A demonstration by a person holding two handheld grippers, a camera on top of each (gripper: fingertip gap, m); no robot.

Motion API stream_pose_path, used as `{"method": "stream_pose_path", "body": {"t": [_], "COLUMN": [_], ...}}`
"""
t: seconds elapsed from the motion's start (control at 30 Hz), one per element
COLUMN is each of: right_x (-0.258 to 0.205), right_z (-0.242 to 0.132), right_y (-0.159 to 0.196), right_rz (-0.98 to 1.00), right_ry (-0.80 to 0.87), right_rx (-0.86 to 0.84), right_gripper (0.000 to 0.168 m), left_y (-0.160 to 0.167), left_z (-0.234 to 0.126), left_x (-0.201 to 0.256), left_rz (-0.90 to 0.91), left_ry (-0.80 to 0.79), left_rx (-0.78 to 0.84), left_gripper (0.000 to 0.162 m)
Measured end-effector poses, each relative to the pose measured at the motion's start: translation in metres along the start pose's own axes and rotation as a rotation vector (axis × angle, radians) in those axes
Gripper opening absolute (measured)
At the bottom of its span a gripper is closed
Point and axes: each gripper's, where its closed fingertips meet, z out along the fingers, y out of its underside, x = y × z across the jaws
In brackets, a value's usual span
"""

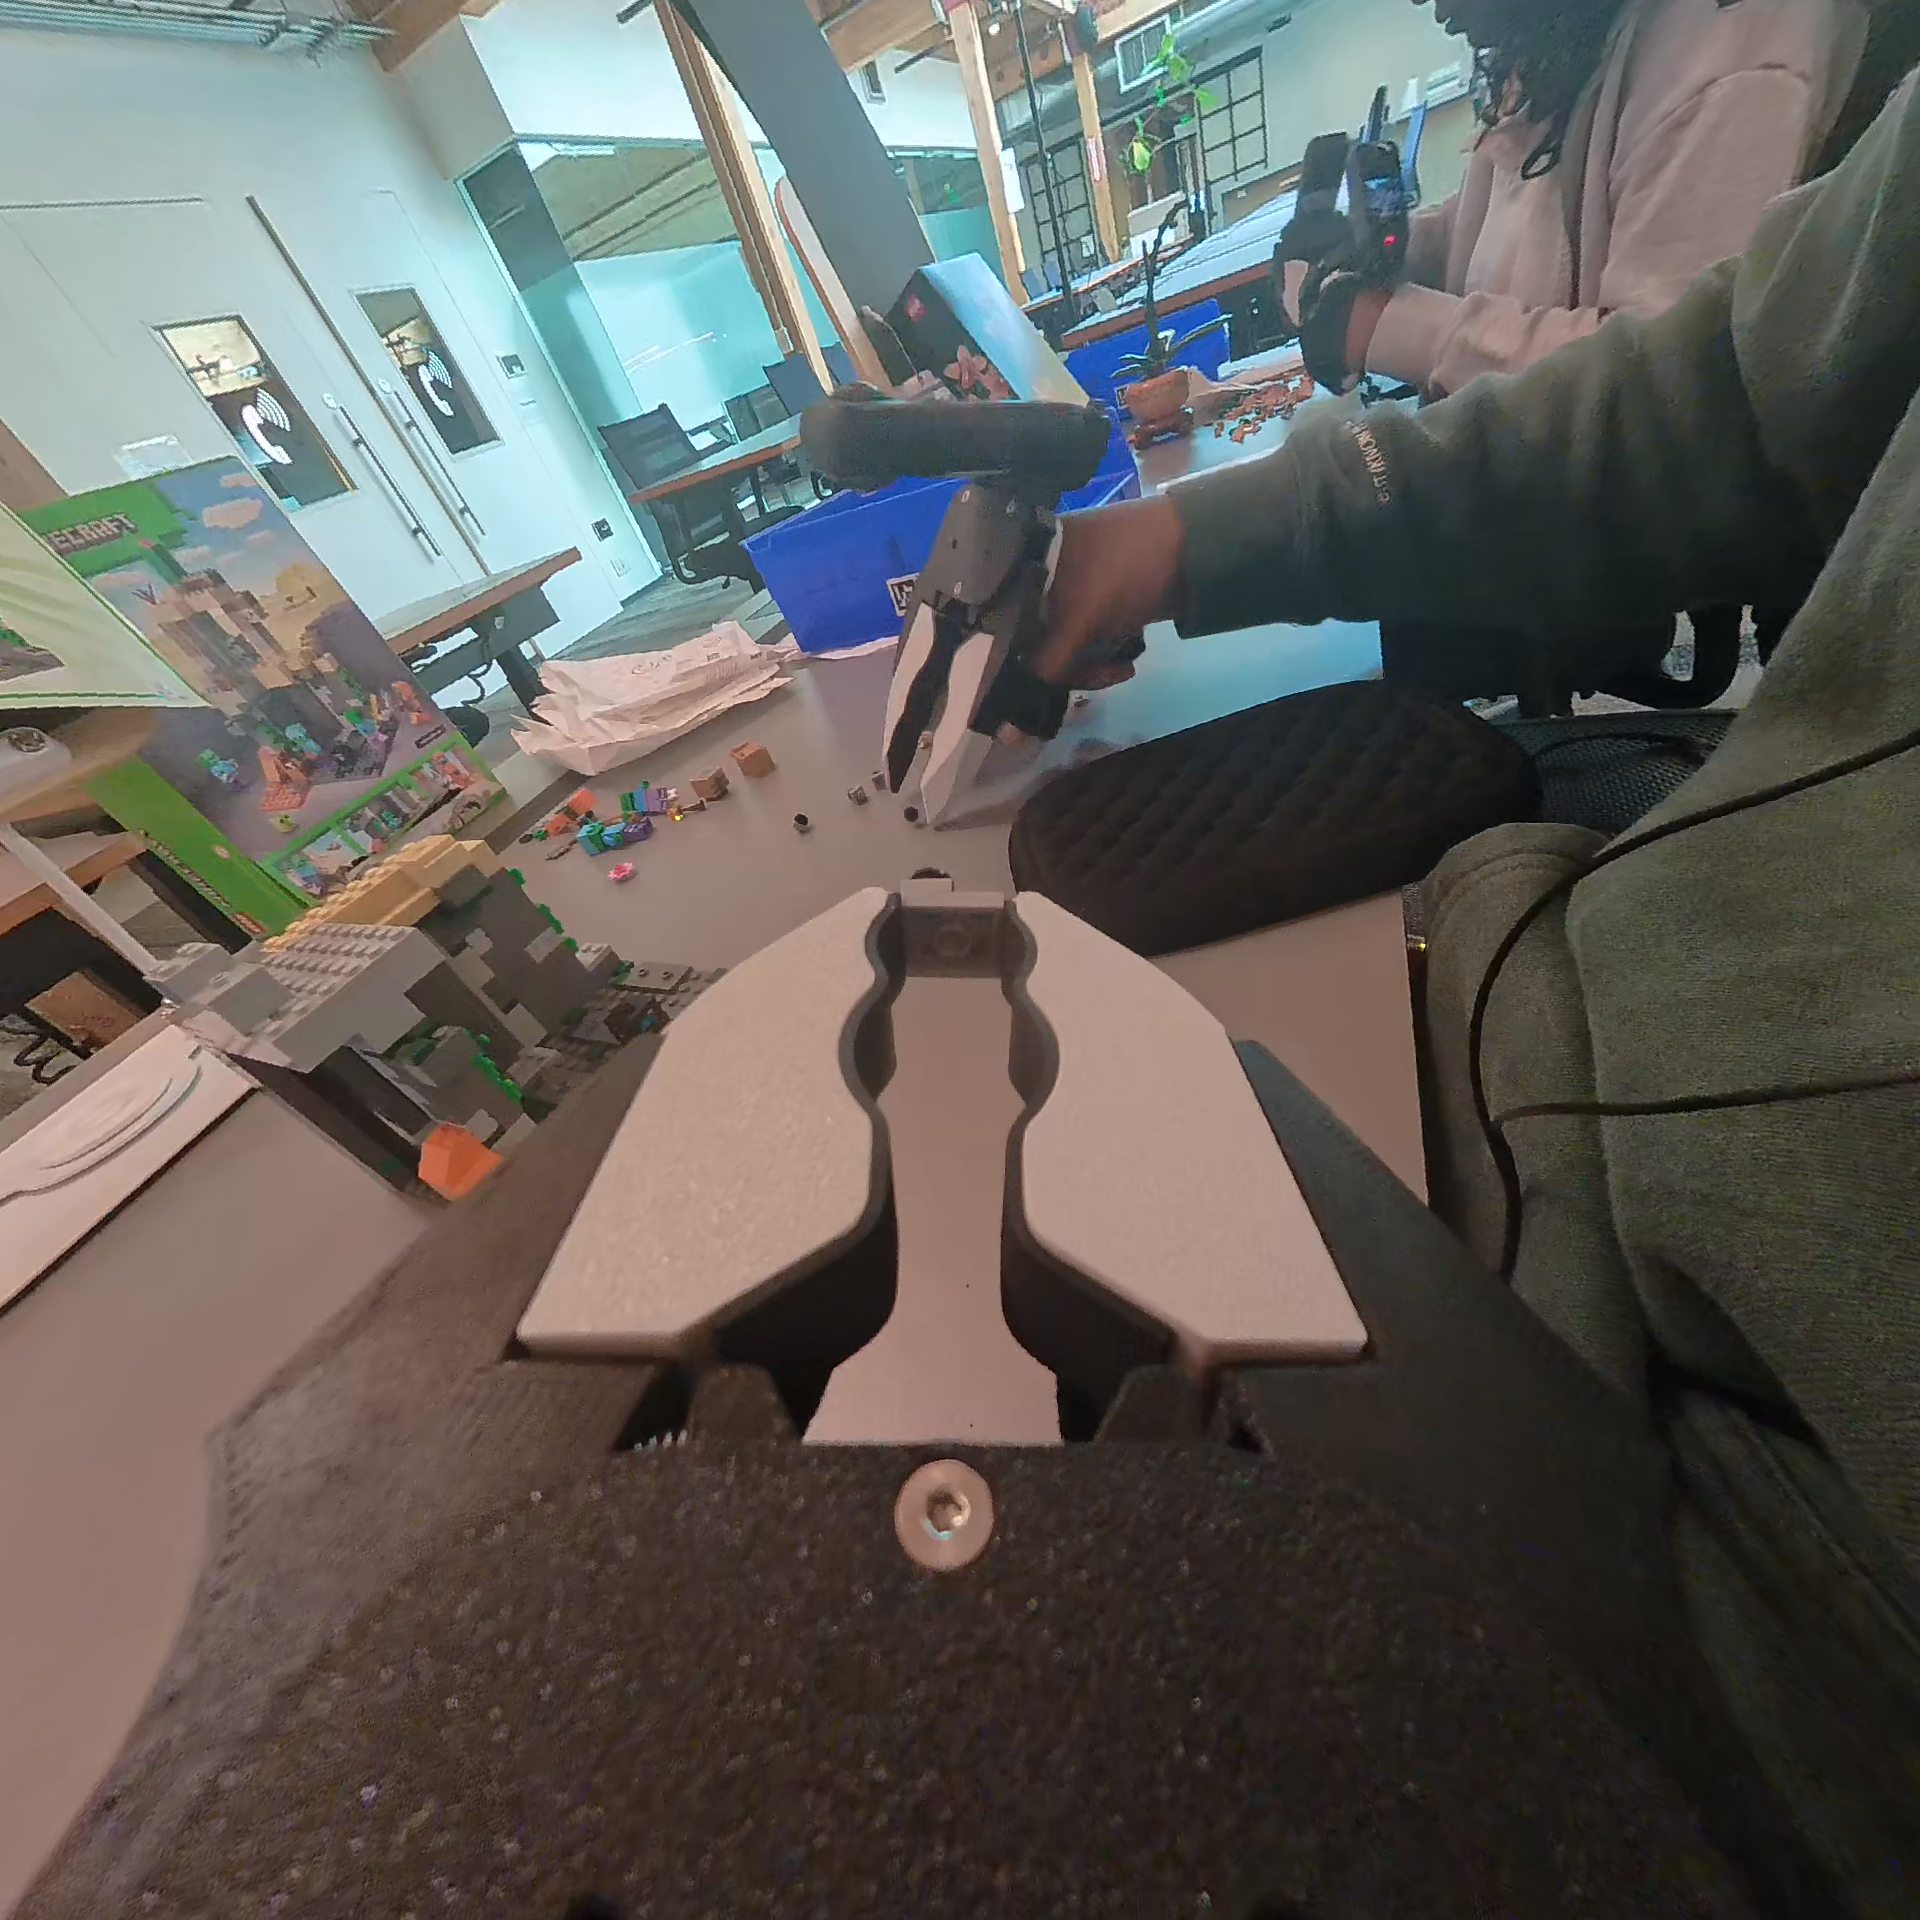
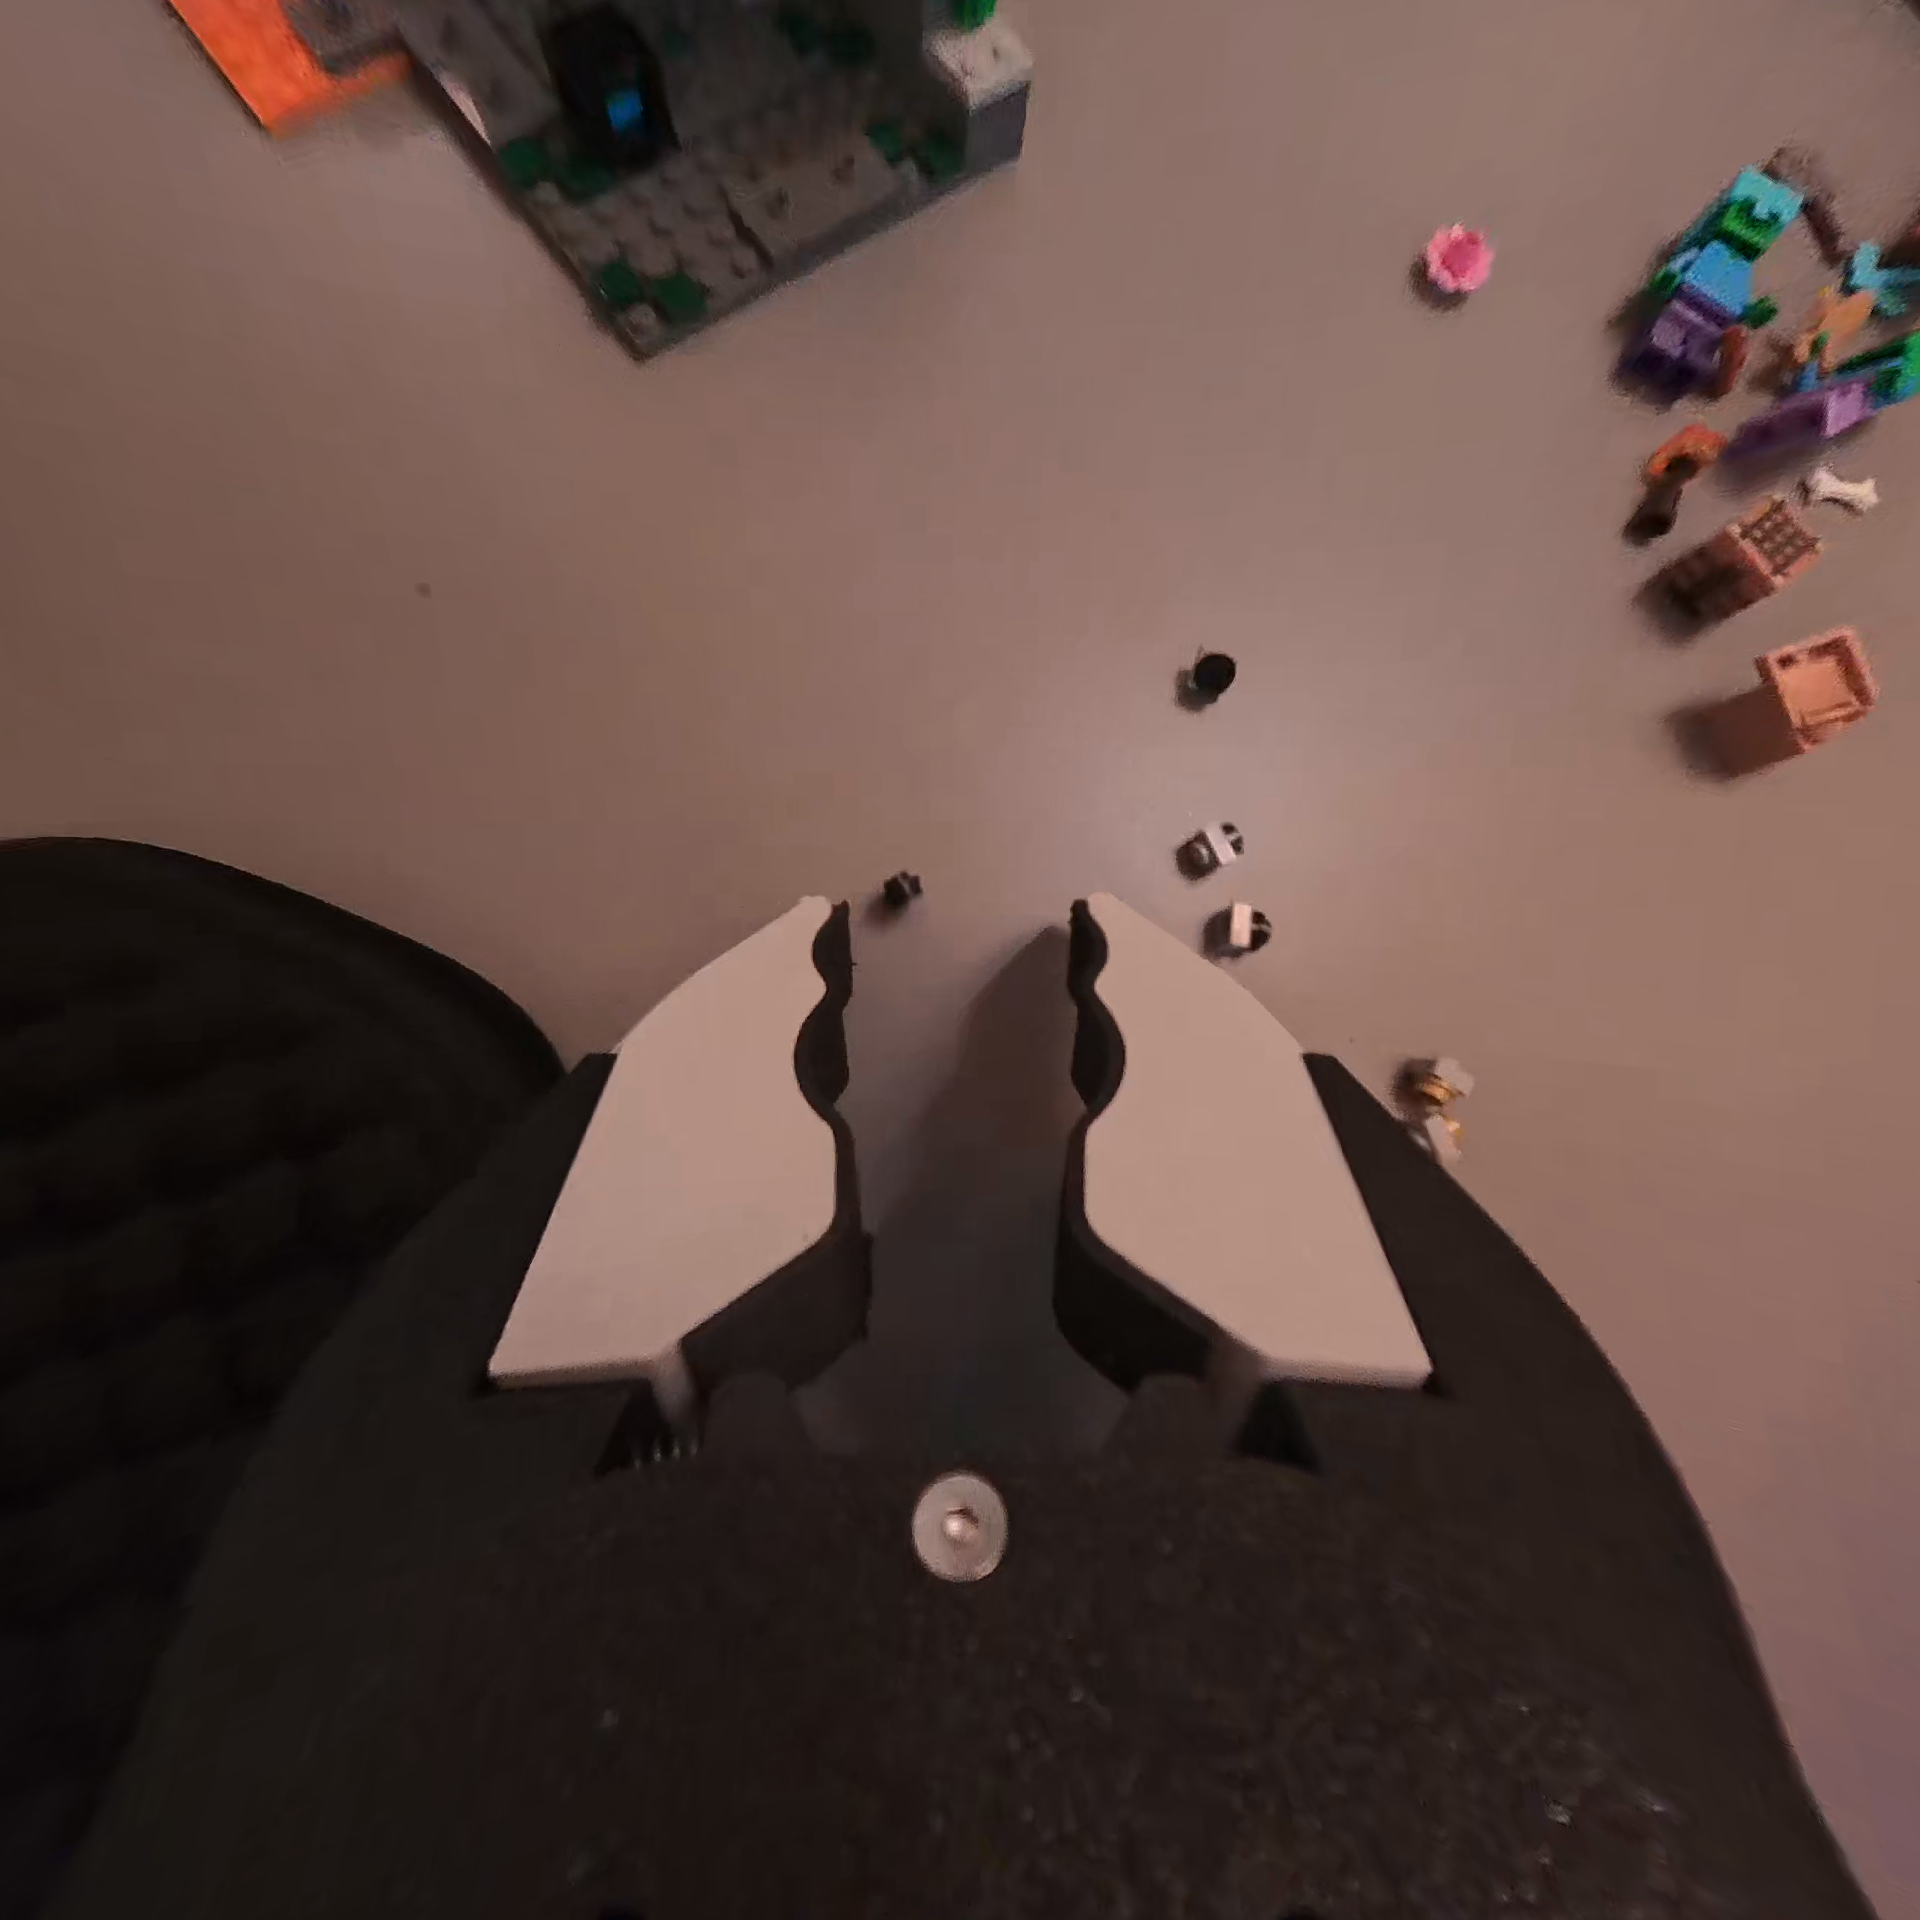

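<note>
The left gripper (image 1: pixel 951 920) pinches a dark grey brick (image 1: pixel 951 940) at its fingertips, above the table (image 1: pixel 727 894). The right gripper (image 2: pixel 961 914) hangs parted over the table, a tiny black piece (image 2: pixel 902 891) just beside its left fingertip.

Our left gripper (image 1: pixel 951 920) pinches a small dark grey brick (image 1: pixel 949 938) at its fingertips. Our right gripper (image 1: pixel 920 795) points down at the grey table (image 1: pixel 727 894).

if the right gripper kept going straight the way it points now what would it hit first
Probably the bare grey table. The right gripper points down at it, open, with nothing between its fingertips. The tiny black piece lies just off its left fingertip, likely outside the line, though depth is unclear.
</note>
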Motion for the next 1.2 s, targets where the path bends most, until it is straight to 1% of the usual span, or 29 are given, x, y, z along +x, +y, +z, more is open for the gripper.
{"method": "stream_pose_path", "body": {"t": [0.13, 0.27, 0.37, 0.5, 0.57, 0.7, 0.8, 0.87, 1.03, 1.2], "right_x": [-0.001, -0.003, -0.014, -0.051, -0.081, -0.154, -0.205, -0.228, -0.25, -0.249], "right_z": [0.001, -0.007, -0.021, -0.04, -0.045, -0.055, -0.063, -0.067, -0.07, -0.069], "right_y": [-0.001, -0.012, -0.031, -0.064, -0.079, -0.112, -0.131, -0.139, -0.145, -0.144], "right_rz": [0.015, 0.049, 0.065, 0.031, 0.033, 0.075, 0.133, 0.175, 0.233, 0.27], "right_ry": [-0.012, -0.021, -0.034, -0.061, -0.129, -0.342, -0.538, -0.66, -0.807, -0.836], "right_rx": [0.018, 0.087, 0.172, 0.275, 0.316, 0.435, 0.496, 0.51, 0.501, 0.498], "right_gripper": [0.044, 0.044, 0.043, 0.04, 0.039, 0.037, 0.033, 0.032, 0.024, 0.017], "left_y": [0.0, 0.0, 0.0, -0.001, -0.002, -0.004, -0.006, -0.007, -0.008, -0.006], "left_z": [0.0, 0.0, 0.0, 0.001, 0.0, 0.001, 0.0, -0.001, -0.002, 0.001], "left_x": [0.0, 0.0, 0.0, 0.0, 0.0, 0.001, 0.002, 0.002, 0.001, 0.001], "left_rz": [0.001, 0.0, 0.0, 0.002, 0.009, 0.043, 0.064, 0.075, 0.118, 0.188], "left_ry": [-0.002, 0.0, -0.001, -0.005, -0.01, -0.023, -0.032, -0.037, -0.062, -0.09], "left_rx": [0.003, 0.003, 0.002, 0.004, 0.009, 0.018, 0.026, 0.034, 0.034, 0.011], "left_gripper": [0.017, 0.017, 0.017, 0.017, 0.017, 0.017, 0.017, 0.017, 0.017, 0.017]}}
